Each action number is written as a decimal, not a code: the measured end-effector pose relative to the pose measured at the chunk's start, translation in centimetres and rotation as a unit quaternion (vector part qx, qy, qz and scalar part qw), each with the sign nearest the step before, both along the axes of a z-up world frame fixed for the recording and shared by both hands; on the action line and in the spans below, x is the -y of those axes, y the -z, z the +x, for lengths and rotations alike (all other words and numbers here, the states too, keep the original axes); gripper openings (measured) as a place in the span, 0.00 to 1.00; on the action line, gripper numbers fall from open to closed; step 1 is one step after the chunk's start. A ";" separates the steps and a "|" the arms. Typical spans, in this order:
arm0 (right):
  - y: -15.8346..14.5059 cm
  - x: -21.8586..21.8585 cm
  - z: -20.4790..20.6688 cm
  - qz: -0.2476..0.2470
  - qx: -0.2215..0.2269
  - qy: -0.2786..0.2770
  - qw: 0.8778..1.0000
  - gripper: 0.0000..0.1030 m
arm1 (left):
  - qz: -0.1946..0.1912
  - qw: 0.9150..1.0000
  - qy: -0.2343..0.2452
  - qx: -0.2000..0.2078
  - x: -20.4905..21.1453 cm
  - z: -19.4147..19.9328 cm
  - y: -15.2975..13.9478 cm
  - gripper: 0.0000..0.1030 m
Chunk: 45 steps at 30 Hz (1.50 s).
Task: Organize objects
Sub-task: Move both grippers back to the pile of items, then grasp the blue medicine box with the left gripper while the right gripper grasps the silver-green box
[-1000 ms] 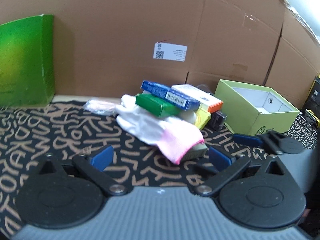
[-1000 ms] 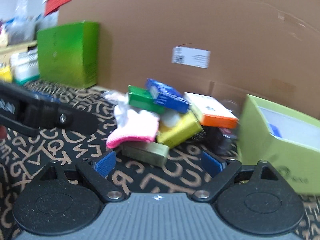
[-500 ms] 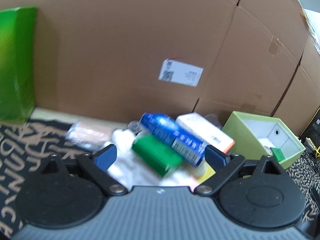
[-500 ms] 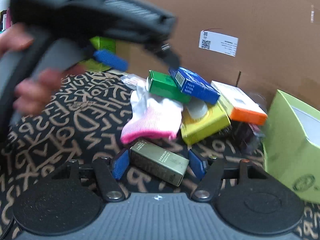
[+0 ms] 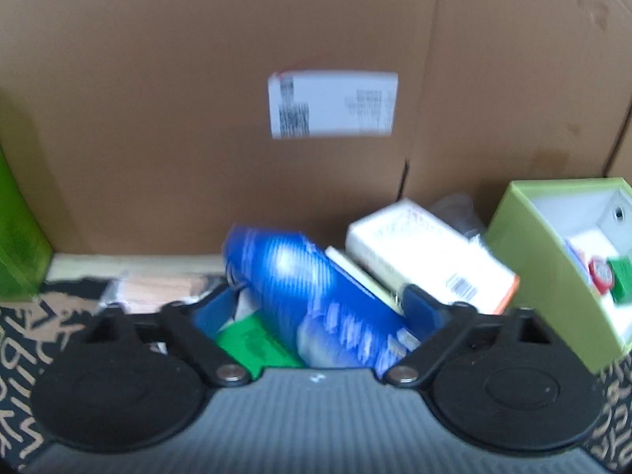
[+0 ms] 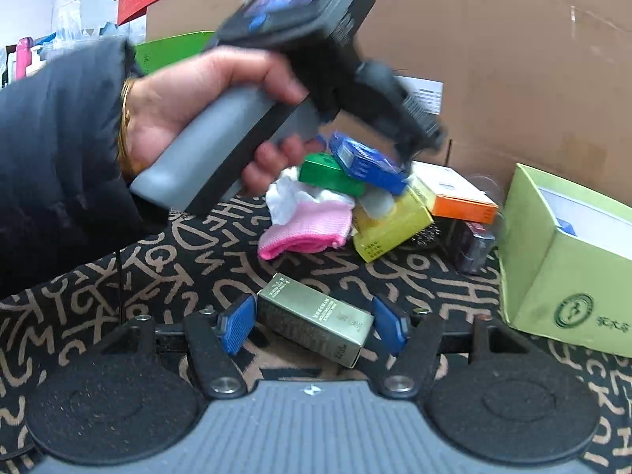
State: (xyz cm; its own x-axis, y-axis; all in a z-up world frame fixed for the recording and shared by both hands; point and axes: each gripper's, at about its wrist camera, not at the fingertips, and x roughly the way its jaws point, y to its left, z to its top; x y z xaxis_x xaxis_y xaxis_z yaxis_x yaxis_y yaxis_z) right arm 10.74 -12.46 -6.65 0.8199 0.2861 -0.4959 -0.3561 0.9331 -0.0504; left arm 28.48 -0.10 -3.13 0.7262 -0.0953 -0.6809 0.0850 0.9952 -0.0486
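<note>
A tall cardboard wall [image 5: 197, 118] backs the patterned cloth [image 6: 118, 276], and a white shipping label [image 5: 333, 104] on it is too blurred to read. At the right stands an open light-green box [image 6: 553, 276] with a round green emblem on its side; the characters beside it are too small to make out.

The left hand [image 6: 205, 118], in a dark sleeve [image 6: 51, 150], grips a grey handle and tilts the left gripper [image 5: 322, 308] down over the pile. Its jaws are closing, half-wide, with the blue box [image 5: 316, 300] and a green box [image 5: 252, 343] between the pads; whether the pads press on either is lost in blur.

The right gripper [image 6: 314, 326] is low over the cloth, pointing gently downward, its jaws fairly narrow. The olive-gold box [image 6: 314, 324] lies slantwise between its blue pads [image 6: 233, 326], a thin gap visible on each side. Writing on that box is too fine to read.

Behind it the pile holds a pink-and-white glove [image 6: 308, 221], a yellow box [image 6: 391, 225] and a white-and-orange box [image 6: 454, 193].
</note>
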 end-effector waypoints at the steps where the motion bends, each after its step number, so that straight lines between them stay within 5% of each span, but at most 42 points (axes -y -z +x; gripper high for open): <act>1: 0.0 0.2 -0.1 0.003 -0.001 0.003 1.000 0.67 | -0.012 1.000 0.002 0.001 -0.5 -0.5 0.2 0.76; 3: 0.0 0.6 -0.4 0.007 -0.004 0.006 1.000 0.67 | -0.018 1.000 0.011 -0.009 -1.3 -1.5 0.6 0.48; 4: 0.0 0.7 -0.5 0.008 -0.005 0.006 1.000 0.67 | -0.031 0.999 0.018 -0.001 -1.9 -2.3 0.7 0.46; 7: 0.0 0.9 -1.0 0.011 -0.005 0.006 1.000 0.67 | -0.050 0.998 0.031 0.002 -3.0 -4.5 0.3 0.19; 15: 0.0 1.3 -1.9 0.015 -0.035 0.022 0.999 0.67 | -0.107 0.991 0.075 -0.002 -5.3 -11.1 0.2 0.19; 24: 0.2 0.9 -4.1 -0.008 -0.073 -0.035 0.997 0.68 | -0.126 0.988 0.090 -0.015 -6.7 -16.9 1.3 0.22; 28: 0.0 0.4 -4.0 -0.030 -0.055 -0.031 0.998 0.68 | -0.117 0.989 0.090 -0.002 -6.5 -16.9 0.9 0.39; 37: 0.4 -0.1 -2.8 -0.015 -0.060 -0.026 0.998 0.58 | -0.075 0.993 0.091 0.028 -5.3 -15.7 -0.8 0.39; 42: 0.5 -0.1 -2.4 -0.006 -0.063 -0.021 0.998 0.54 | -0.075 0.993 0.096 0.008 -4.4 -14.1 0.0 0.35; 45: 0.6 -0.1 -2.3 0.000 -0.064 -0.022 0.998 0.44 | -0.072 0.992 0.099 0.001 -4.1 -13.6 0.7 0.28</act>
State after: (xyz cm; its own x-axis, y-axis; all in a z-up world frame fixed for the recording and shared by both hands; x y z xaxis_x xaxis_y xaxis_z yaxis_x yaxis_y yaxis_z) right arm 8.41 -12.39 -7.30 0.7358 0.3216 -0.5960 -0.4010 0.9161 -0.0007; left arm 14.89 3.99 -3.78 0.6847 -0.3323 -0.6487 0.2777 0.9418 -0.1893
